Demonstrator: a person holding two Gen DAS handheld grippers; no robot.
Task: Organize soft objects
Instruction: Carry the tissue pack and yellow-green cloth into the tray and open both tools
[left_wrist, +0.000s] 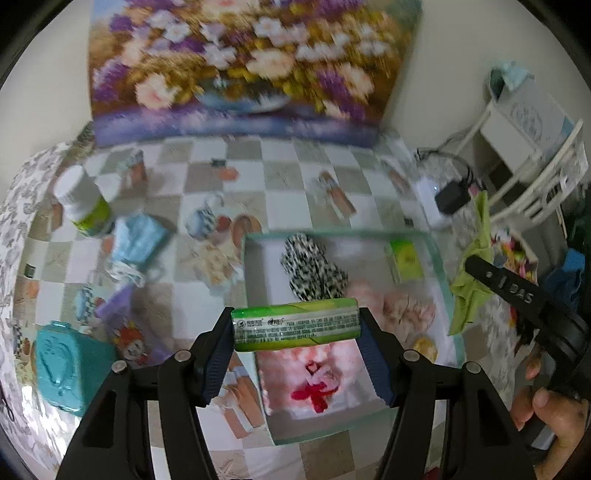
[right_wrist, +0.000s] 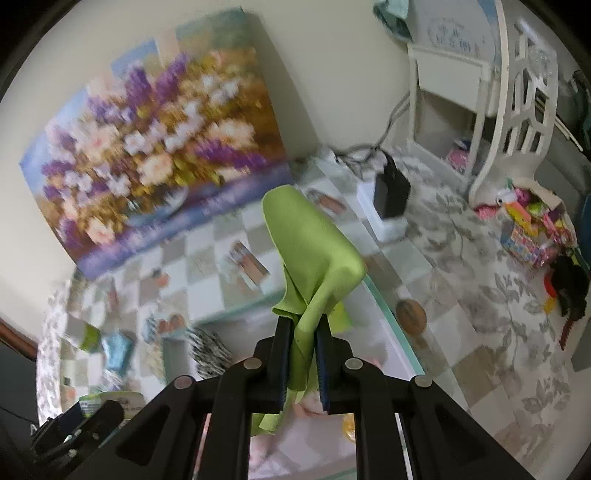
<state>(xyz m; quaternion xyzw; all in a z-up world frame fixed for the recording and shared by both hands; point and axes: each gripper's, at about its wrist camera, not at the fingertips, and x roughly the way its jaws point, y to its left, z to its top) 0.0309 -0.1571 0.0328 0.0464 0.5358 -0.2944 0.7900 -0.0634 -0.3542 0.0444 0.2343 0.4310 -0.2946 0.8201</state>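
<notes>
Left gripper (left_wrist: 295, 328) is clamping a green tissue pack (left_wrist: 295, 329) crosswise, hanging over the near-left edge of the open box (left_wrist: 445, 280) on the tabletop (left_wrist: 207, 173). Right gripper (right_wrist: 303, 354) is pinching a green cloth (right_wrist: 314, 251) tight above the box's right edge. A leopard-print pouch (left_wrist: 314, 273) is lying inside the box.

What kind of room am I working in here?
Most likely a lived-in home room, not a lab. A table under a checked patterned tablecloth stands against the wall, with a flower painting propped on it, a white carved chair beside it and a box of toys on the floor.
</notes>
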